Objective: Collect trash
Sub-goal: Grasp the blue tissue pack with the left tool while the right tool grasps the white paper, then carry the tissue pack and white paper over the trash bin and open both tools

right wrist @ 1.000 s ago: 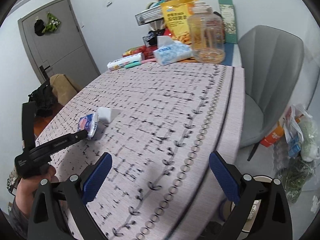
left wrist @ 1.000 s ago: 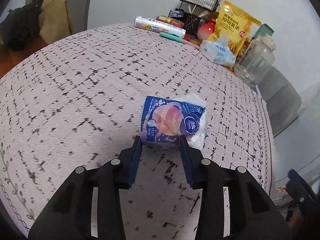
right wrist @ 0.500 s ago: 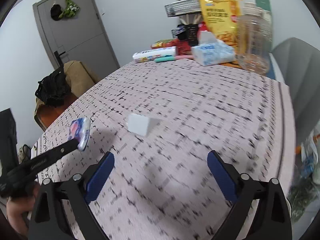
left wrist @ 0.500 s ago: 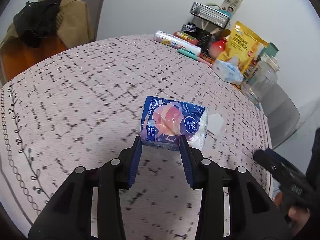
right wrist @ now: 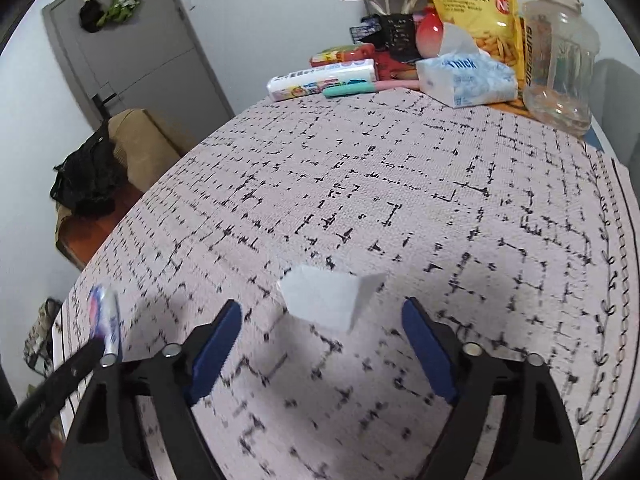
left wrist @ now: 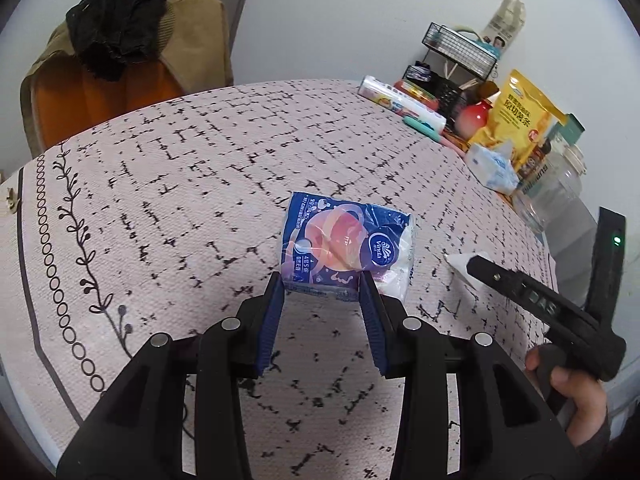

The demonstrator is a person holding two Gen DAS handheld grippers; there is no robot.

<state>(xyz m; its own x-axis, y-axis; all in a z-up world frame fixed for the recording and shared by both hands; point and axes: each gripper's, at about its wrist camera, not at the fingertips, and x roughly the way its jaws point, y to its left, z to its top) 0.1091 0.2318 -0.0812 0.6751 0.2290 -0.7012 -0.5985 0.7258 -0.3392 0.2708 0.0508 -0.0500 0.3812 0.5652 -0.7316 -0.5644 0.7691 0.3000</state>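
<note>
My left gripper is shut on a blue Vinda tissue pack and holds it above the patterned tablecloth. The pack also shows edge-on at the left of the right wrist view. A folded white tissue lies on the cloth just ahead of my right gripper, which is open with its jaws wide apart and the tissue just ahead of the gap. In the left wrist view the tissue peeks out behind the right gripper's black body.
At the table's far end stand a tissue box, a yellow snack bag, a clear plastic jar, a wire rack and a long white packet. A chair draped with clothes stands beyond the table.
My right gripper has swung left over the table and closed in on the white tissue. The left gripper, still holding the pack, has moved toward the table's near left corner.
</note>
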